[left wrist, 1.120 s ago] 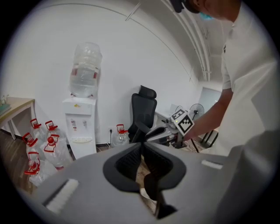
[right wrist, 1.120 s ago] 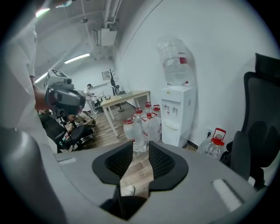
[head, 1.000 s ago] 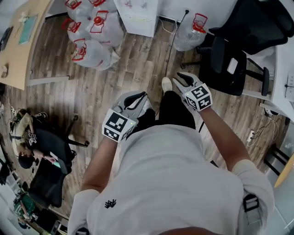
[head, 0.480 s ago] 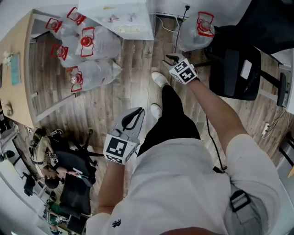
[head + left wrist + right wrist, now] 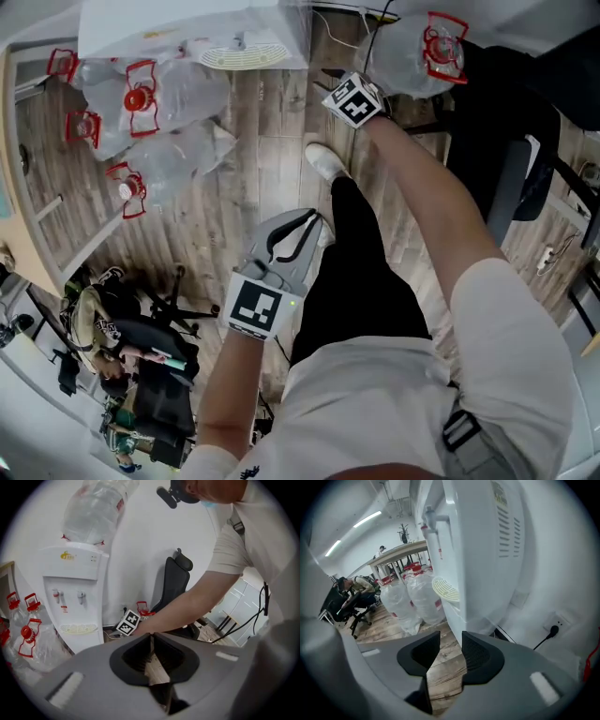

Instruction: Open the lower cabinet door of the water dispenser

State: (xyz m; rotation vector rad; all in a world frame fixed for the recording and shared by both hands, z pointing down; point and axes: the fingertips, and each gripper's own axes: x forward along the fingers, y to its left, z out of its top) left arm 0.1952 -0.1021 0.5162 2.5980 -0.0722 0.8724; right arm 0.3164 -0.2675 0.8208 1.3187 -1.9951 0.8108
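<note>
The white water dispenser (image 5: 187, 33) stands at the top of the head view, its drip tray (image 5: 242, 56) facing me. In the left gripper view its lower cabinet door (image 5: 82, 641) sits shut under the tray. My right gripper (image 5: 339, 86) is down beside the dispenser's right front corner, apart from it. Its jaws (image 5: 451, 641) are opening and nothing is between them; the dispenser's side (image 5: 487, 573) fills the view just ahead. My left gripper (image 5: 309, 220) hangs back over the floor near my leg, its fingertips (image 5: 151, 635) meeting with nothing held.
Several empty water bottles (image 5: 150, 103) with red handles lie on the floor left of the dispenser, and one more bottle (image 5: 422, 52) is at its right. A black office chair (image 5: 511, 159) stands to the right. A person sits on a chair (image 5: 112, 328) at lower left. A wall socket (image 5: 554, 631) is behind the dispenser.
My right gripper has reached forward and down to the dispenser's right side and its jaws have spread. The left gripper followed a shorter way. The dispenser now looks closer.
</note>
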